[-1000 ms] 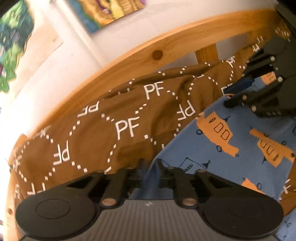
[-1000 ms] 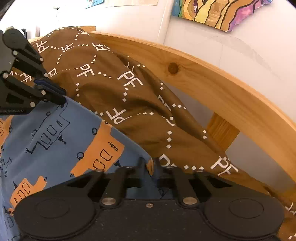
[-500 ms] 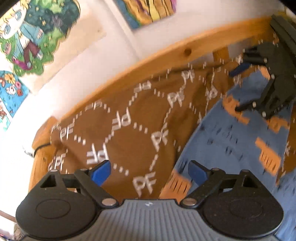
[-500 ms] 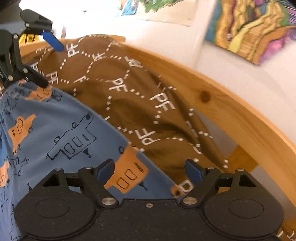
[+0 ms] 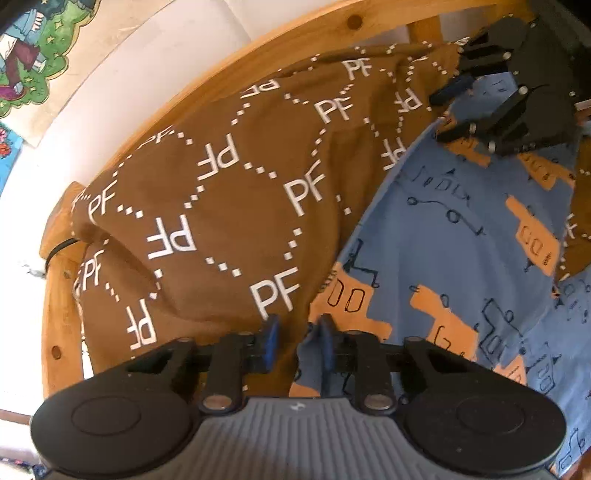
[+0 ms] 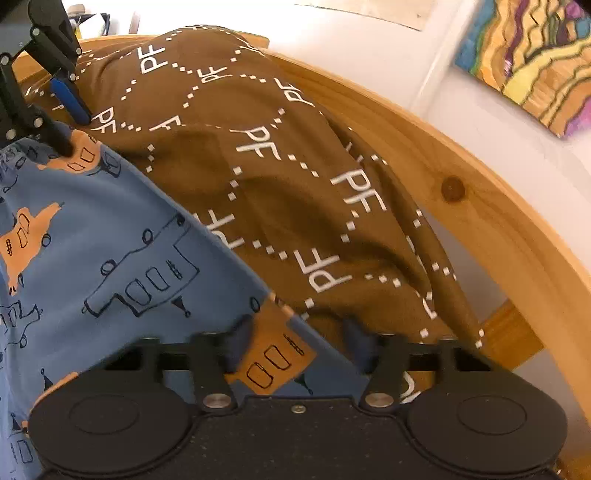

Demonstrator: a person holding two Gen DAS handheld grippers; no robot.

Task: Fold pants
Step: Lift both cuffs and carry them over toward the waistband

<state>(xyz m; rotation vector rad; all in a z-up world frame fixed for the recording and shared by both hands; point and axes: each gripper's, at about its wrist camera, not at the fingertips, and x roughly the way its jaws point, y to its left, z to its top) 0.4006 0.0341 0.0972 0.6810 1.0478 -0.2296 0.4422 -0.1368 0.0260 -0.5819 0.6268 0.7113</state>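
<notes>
Pants (image 5: 461,240): one; tongs: two.

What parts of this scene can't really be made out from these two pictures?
- Blue pants: the full shape is cut off by the frame edges in both views.
- Left gripper: whether its pads pinch cloth, left view, unclear.
- Brown blanket: hides whatever lies beneath it.

1. Looks like a kid's bedroom at home: there's a curved pine bed frame (image 5: 280,40) with knots in the wood.
2. The bed wears a brown blanket (image 5: 221,206) printed all over with "PF".
3. Colourful cartoon posters (image 5: 33,55) and a wavy, striped painting (image 6: 532,55) hang on the white wall (image 6: 369,33).
</notes>
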